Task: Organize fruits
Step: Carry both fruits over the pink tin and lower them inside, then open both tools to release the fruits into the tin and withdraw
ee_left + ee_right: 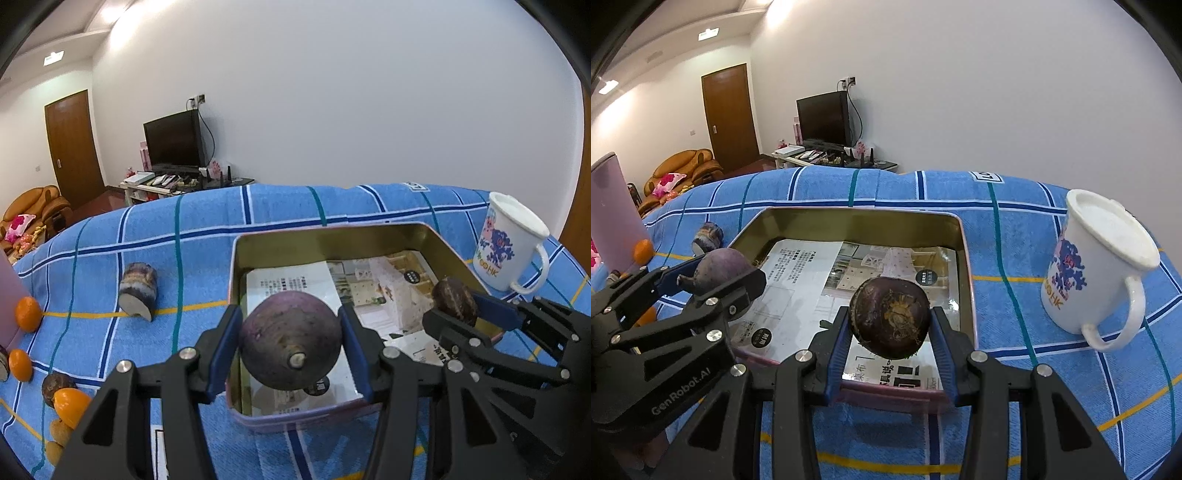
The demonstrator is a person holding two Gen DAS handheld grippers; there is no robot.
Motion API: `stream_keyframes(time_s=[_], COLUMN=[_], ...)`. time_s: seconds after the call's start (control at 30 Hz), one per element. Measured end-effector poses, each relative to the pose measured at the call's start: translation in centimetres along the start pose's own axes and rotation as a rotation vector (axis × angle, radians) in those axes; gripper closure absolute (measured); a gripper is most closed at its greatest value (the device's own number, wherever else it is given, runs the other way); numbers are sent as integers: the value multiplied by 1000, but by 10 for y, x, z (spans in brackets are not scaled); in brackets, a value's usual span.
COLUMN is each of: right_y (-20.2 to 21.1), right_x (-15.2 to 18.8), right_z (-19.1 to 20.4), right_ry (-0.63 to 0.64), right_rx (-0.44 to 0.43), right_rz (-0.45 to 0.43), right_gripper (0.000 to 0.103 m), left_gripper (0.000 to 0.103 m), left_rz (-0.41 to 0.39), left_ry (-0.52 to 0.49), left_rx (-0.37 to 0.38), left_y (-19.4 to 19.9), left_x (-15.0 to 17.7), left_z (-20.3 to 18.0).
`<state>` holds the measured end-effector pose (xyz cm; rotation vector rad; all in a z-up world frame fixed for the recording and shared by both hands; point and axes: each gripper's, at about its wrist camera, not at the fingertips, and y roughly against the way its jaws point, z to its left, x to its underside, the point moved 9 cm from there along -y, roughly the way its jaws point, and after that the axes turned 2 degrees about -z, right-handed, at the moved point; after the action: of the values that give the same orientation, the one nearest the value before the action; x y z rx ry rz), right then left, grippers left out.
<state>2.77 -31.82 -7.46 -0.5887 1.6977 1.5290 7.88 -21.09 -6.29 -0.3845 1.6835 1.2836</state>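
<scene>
Both wrist views close, sharing tin [436, 240]

Bright ceiling light, fisheye-bent edges, seemingly sharp

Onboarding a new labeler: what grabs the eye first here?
Both grippers hold dark purple fruit over the open tin: the left gripper a round one, the right gripper a smaller one. A white mug stands right of the tin.

"GenRobot.AI" runs along the left gripper [716, 284] (mug [1097, 273] lettering ends "HK").
</scene>
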Motion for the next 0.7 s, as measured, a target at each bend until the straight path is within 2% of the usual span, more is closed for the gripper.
stream_keyframes(time_s=[0.13,0.23,0.3,0.5,0.63,0.7], right_y=[0,2,2,7,18,26], right_x=[1,0,-1,-5,-14,-18], right_z=[1,0,-2,-5,-14,-22], right_ry=[-3,-18,-30,-58,-103,-133], right_rx=[0,-5,-11,-8,7,18], right_rz=[3,-5,-9,-39,-107,-149], right_gripper=[58,49,48,44,36,28], left_gripper=[46,42,39,19,1,0], left_rz=[-11,-55,-65,-87,-117,-132], left_ry=[-1,-13,-16,35,56,53], left_rx=[-11,-50,-61,-96,-136,-139], left_y=[2,10,11,17,22,26], left_x=[-1,-4,-6,-8,-11,-11], left_z=[1,3,5,19,27,29])
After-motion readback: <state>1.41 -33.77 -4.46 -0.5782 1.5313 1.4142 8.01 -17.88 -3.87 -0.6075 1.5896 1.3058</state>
